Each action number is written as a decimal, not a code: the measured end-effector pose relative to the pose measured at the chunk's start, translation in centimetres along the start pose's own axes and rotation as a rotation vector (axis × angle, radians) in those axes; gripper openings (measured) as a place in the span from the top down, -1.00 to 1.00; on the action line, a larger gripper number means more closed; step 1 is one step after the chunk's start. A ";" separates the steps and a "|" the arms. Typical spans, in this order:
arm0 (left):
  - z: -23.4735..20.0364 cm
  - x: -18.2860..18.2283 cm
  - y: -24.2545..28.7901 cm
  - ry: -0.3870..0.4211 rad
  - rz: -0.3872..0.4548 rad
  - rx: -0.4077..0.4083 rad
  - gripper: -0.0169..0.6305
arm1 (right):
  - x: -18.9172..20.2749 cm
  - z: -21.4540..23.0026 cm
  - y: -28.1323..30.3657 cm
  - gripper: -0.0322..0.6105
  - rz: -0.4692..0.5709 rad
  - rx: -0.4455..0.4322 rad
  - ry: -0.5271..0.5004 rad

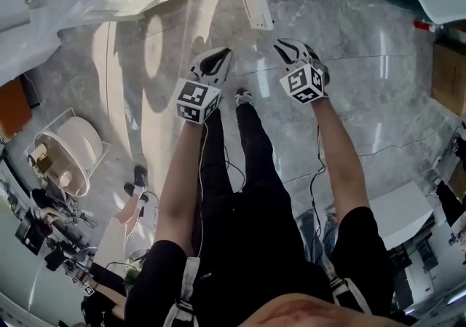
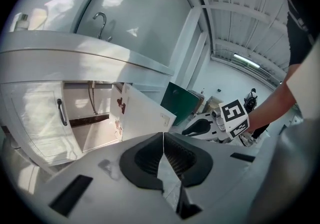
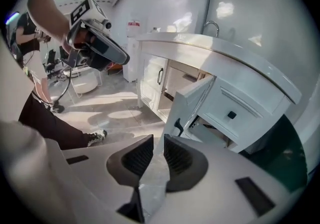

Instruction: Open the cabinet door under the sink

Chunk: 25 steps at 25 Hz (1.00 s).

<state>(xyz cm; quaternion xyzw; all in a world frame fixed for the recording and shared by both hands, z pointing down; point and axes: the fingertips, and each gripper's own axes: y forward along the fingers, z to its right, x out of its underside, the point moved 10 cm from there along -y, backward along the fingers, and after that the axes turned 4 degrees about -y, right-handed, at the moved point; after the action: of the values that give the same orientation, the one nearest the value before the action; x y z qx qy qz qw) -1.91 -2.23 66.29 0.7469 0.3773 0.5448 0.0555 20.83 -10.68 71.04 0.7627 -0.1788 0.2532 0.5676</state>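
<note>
**Left gripper** (image 2: 163, 135): jaws pressed together at the tips, nothing between them. It is held in the air in front of the person, above the floor and well clear of the cabinet.

**Right gripper** (image 3: 158, 140): jaws a narrow slit apart, and only floor shows through the gap. It is held beside the left one at about the same height and touches nothing.

**Cabinet door** (image 3: 190, 103): white, under the sink counter (image 3: 225, 53). It stands swung outward with its dark handle (image 3: 178, 127) on the free edge, and neither gripper touches it.

**Neighbouring door** (image 2: 35, 113): white and shut, with a dark bar handle (image 2: 61, 112).

**Cabinet interior**: a bare white shelf and a pipe (image 2: 92, 96) running down from above.

**Faucet** (image 3: 212, 25): curved, on top of the counter.

**Drawer front** (image 3: 235, 108): white with a small dark knob (beside the open door).

**Floor** (image 1: 364, 100): grey, glossy marble-look tile.
</note>
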 end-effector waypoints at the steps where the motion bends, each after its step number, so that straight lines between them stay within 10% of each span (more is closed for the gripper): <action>1: 0.1 -0.2 -1.1 0.001 0.001 -0.005 0.90 | -0.4 -0.4 -0.8 0.54 0.007 -0.009 0.016; 13: 2.8 -4.6 -14.3 -0.029 0.020 -0.068 0.90 | -10.1 -3.7 -12.0 0.64 0.142 -0.024 0.204; 25: 3.2 -9.0 -24.1 0.124 -0.034 0.064 0.90 | -18.6 -9.3 -20.1 0.64 0.192 0.032 0.355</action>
<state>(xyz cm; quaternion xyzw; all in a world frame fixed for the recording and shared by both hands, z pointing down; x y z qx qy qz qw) -12.36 10.35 46.14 0.7066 0.4100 0.5764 0.0175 15.36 3.78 46.54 0.6943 -0.1437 0.4395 0.5515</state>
